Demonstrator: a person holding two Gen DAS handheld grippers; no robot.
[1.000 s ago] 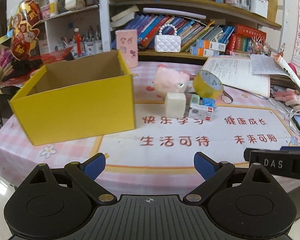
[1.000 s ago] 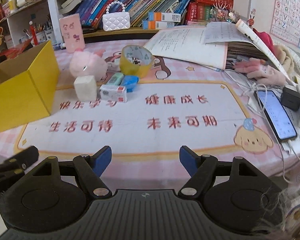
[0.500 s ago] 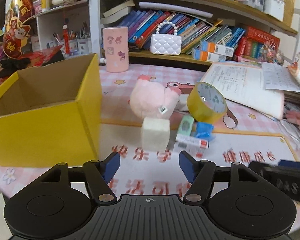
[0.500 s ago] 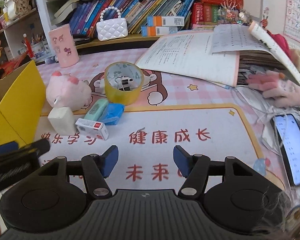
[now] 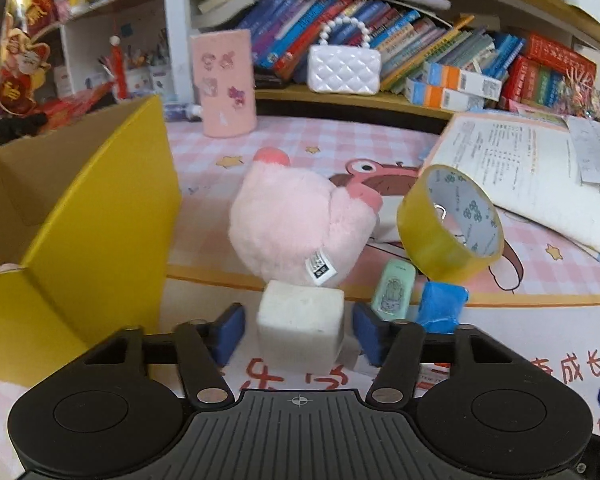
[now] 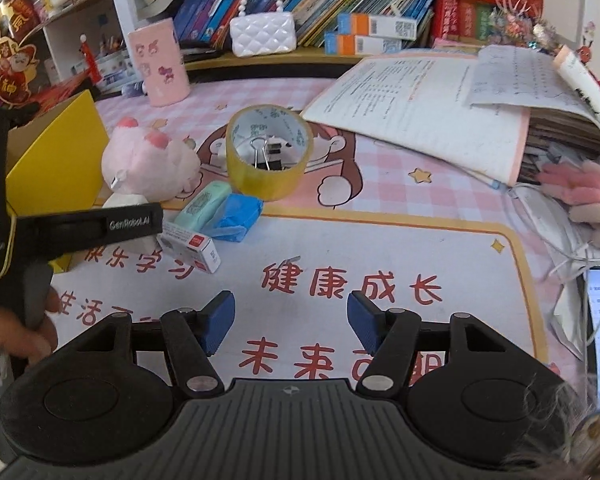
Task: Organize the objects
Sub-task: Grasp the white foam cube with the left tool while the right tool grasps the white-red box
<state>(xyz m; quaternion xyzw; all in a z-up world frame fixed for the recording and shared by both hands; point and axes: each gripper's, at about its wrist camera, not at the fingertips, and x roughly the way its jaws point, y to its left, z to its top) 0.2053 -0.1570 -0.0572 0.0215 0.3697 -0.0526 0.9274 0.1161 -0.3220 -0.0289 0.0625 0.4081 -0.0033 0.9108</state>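
The left gripper (image 5: 299, 334) is spread wide around a white foam cube (image 5: 300, 326), its blue pads (image 5: 228, 332) flanking the block with gaps either side. The cube sits toward the tabletop's left edge, touching the pink plush toy (image 5: 296, 224) behind, beside the yellow cardboard box (image 5: 96, 216). The right gripper (image 6: 291, 322) hovers agape over the printed mat (image 6: 340, 248), holding nothing.

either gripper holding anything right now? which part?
Nothing held. Left hand-held gripper is open, straddling the white cube with gaps on both sides. Right hand-held gripper is open over the mat.
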